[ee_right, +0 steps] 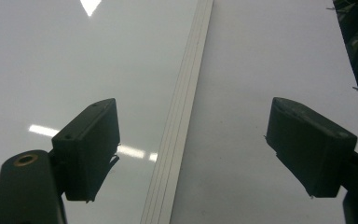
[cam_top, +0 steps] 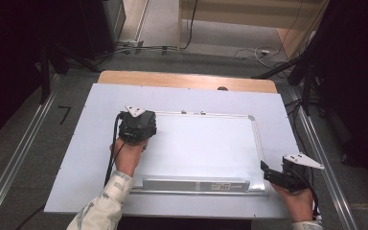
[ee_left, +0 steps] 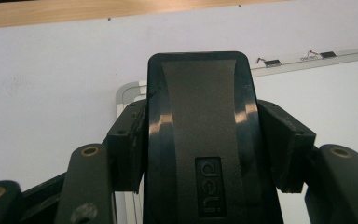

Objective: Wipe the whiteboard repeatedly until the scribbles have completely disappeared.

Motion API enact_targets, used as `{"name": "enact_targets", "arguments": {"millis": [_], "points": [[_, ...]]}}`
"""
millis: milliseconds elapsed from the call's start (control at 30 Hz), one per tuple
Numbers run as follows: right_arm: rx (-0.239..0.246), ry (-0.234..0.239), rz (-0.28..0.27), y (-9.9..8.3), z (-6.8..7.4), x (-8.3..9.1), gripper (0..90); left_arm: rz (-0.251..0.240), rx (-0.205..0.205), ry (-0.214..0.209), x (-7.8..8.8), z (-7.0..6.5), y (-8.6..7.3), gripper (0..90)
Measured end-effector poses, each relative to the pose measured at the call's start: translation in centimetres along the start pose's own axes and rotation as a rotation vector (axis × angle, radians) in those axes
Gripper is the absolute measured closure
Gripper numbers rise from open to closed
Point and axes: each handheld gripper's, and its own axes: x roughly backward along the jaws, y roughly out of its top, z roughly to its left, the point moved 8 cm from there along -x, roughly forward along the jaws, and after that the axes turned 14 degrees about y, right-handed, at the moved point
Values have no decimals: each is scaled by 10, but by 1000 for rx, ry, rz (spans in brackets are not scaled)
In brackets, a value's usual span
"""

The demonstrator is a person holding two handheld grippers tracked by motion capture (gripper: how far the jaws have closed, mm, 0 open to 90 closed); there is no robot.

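Glossy whiteboard (cam_top: 206,143), metal-looking frame (ee_right: 179,121); black eraser (ee_left: 200,135), probably plastic, shiny-edged, matt centre.

The whiteboard (cam_top: 206,143) is glossy white inside a pale silver frame (ee_right: 179,112). The eraser (ee_left: 200,135) is black with a matt grey middle panel — its lettering is black too. Both grippers, left gripper (ee_left: 205,154) and right gripper (ee_right: 193,154), are black. The table sheet (cam_top: 76,158) is pale blue-white; the sleeve (cam_top: 100,208) — cream with a faint grey pattern.
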Motion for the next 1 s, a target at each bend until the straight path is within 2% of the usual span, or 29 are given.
{"name": "enact_targets", "arguments": {"millis": [533, 800, 1000], "points": [[4, 1, 1, 0, 0, -1, 159, -10, 24, -11, 11, -2, -6, 398], [5, 1, 1, 0, 0, -1, 159, -8, 49, -4, 13, 0, -14, 397], [6, 1, 2, 1, 0, -1, 159, -11, 70, -16, 18, -2, -18, 397]]}}
